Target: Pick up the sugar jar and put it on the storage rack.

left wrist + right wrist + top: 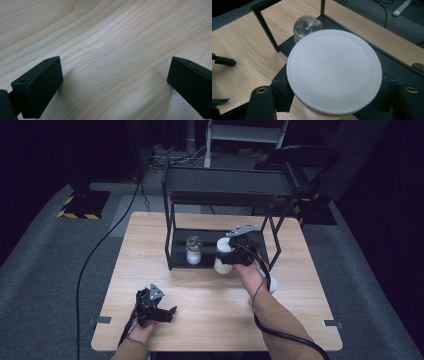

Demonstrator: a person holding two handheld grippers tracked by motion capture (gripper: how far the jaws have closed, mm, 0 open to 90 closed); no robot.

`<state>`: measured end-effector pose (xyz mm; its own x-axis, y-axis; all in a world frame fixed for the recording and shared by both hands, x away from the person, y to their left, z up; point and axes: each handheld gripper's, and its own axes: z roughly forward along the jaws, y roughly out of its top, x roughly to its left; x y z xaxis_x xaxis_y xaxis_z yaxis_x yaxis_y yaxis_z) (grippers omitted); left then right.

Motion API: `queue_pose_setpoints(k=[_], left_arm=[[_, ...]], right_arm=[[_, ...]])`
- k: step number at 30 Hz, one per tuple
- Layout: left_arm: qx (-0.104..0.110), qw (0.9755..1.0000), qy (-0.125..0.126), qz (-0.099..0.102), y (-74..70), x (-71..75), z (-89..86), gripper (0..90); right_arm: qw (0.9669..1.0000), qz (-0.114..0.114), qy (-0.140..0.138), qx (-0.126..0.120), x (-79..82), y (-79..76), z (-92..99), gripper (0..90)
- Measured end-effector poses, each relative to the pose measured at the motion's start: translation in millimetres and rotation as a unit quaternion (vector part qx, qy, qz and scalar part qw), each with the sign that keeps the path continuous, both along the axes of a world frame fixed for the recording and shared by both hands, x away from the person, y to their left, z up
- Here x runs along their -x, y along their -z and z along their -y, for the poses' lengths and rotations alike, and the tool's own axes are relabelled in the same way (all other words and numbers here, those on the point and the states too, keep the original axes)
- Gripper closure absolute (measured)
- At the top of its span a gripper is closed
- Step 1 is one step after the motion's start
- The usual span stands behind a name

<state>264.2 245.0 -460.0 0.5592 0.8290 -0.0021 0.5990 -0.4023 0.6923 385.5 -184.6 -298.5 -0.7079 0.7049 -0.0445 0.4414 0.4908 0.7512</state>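
Observation:
My right gripper [226, 256] is shut on a white lidded container [223, 255], held just above the front edge of the black rack's lower shelf [210, 235]. In the right gripper view the container's round white lid [334, 70] sits between the jaws, and the shelf [402, 72] lies behind it. A small glass jar [193, 250] with a clear stopper stands on that shelf, to the left of the container; the same jar [307, 26] peeks out behind the lid. My left gripper [167, 312] rests open on the wooden table [210, 315] near its front left. Its black jaws stand wide apart over bare wood [112, 62].
The black two-tier metal rack [227, 182] stands at the table's far middle; its upper shelf overhangs the lower one. A white round object [273, 285] lies on the table beside my right wrist. Cables trail from both grippers. Grey carpet surrounds the table.

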Motion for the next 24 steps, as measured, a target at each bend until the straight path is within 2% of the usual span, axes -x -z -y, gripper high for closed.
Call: queue_pose_setpoints(k=[13, 24], left_arm=[[0.0, 1.0, 0.0, 0.0, -0.1, 0.0, 0.0, 0.0], [0.0, 1.0, 0.0, 0.0, 0.0, 0.1, 0.1, 0.0]], right_arm=[[0.9994, -0.003, 0.033, -0.01, -32.7, 5.3, -15.4, 33.3], [0.9981, -0.021, 0.057, -0.008, -53.9, 29.5, -27.5, 33.3]])
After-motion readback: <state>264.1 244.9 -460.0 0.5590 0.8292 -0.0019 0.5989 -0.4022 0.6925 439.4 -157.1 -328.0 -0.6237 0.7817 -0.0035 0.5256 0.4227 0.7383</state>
